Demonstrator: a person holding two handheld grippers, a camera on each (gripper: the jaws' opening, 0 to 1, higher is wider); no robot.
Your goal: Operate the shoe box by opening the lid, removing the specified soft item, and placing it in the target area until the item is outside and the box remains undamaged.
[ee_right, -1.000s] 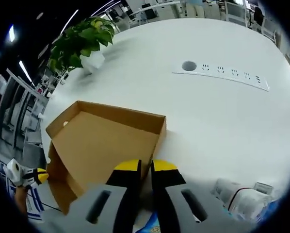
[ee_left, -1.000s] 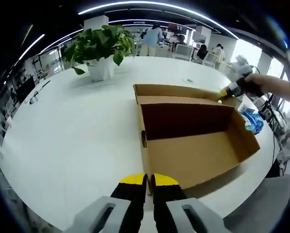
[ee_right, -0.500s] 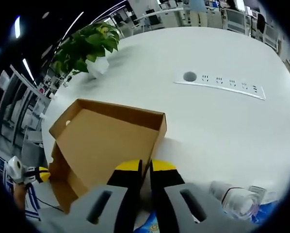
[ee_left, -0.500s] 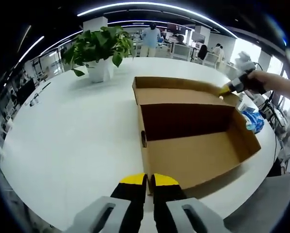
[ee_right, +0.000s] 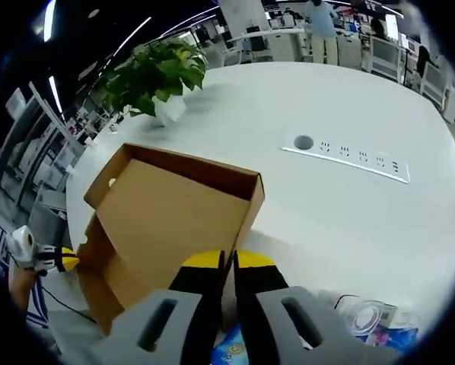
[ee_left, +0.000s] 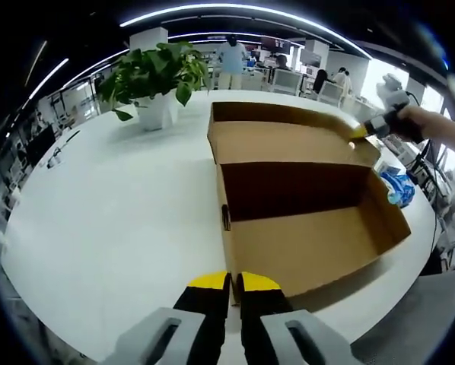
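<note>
Step in hand, as I read it: lid opening. The shoe box (ee_left: 303, 228) sits on the white tabletop (ee_left: 113, 198) with its lid (ee_left: 288, 137) hinged up at the far side. The right gripper (ee_right: 227, 262) has its jaws pinched on the lid's edge; in the left gripper view the same gripper (ee_left: 361, 133) shows at the lid's far right corner, the person's hand behind it. The left gripper (ee_left: 233, 280) has its jaws closed to a thin slit, right against the near wall of the box, apparently pinching or bracing that wall; can't say for sure it's a true grasp. Box interior looks bare cardboard from the left gripper view, no soft item visible inside, though the near wall hides part of the floor. A blue soft packet (ee_left: 399, 190) lies on the tabletop just beyond the box's right end, outside it; the right gripper view shows a blue packet (ee_right: 235, 353) and a clear plastic pack (ee_right: 361, 315) near the jaws' base. Whether the blue one is the specified item I can't tell. Next move calls for swinging the lid fully back without creasing the hinge, then letting go of the edge and checking the hidden part of the floor. Potted plant (ee_left: 155, 76) and power strip (ee_right: 349, 156) sit well apart from the box.
</note>
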